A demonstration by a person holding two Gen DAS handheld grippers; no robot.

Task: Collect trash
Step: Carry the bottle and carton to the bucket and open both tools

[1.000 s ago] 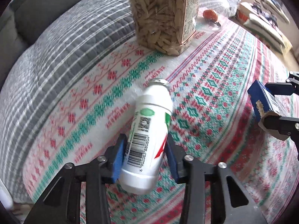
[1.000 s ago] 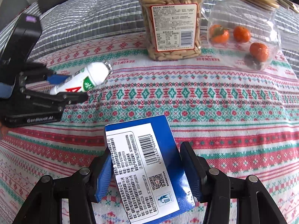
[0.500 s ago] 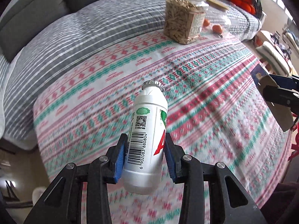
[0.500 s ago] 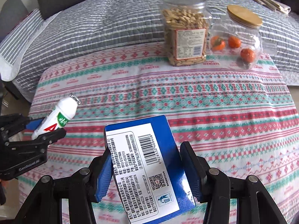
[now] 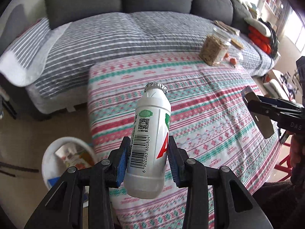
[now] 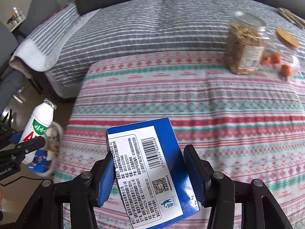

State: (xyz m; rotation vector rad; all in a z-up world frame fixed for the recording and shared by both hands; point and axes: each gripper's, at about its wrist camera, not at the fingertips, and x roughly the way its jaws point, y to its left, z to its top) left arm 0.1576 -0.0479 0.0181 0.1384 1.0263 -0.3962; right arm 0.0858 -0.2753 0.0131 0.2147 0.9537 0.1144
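Note:
My left gripper [image 5: 147, 160] is shut on a white plastic drink bottle [image 5: 150, 143] with a foil cap, held upright in the air above the table's near left corner. The same bottle [image 6: 38, 129] shows at the left of the right wrist view. My right gripper [image 6: 150, 169] is shut on a blue carton [image 6: 152, 171] with a white barcode label, held above the patterned tablecloth [image 6: 209, 110]. That carton [image 5: 257, 114] appears edge-on at the right of the left wrist view. A white trash bin [image 5: 66, 156] with rubbish in it stands on the floor, low left of the bottle.
A clear jar of seeds [image 6: 244, 45] and a clear jar of oranges [image 6: 282, 57] with a wooden lid stand at the table's far right. A grey sofa with a striped quilt [image 5: 133, 34] lies behind the table. Bare floor [image 5: 38, 129] surrounds the bin.
Both grippers pulled back and up from the table, still holding bottle and carton. The left one swung left, bringing the white bin into view; the jars now look farther away.

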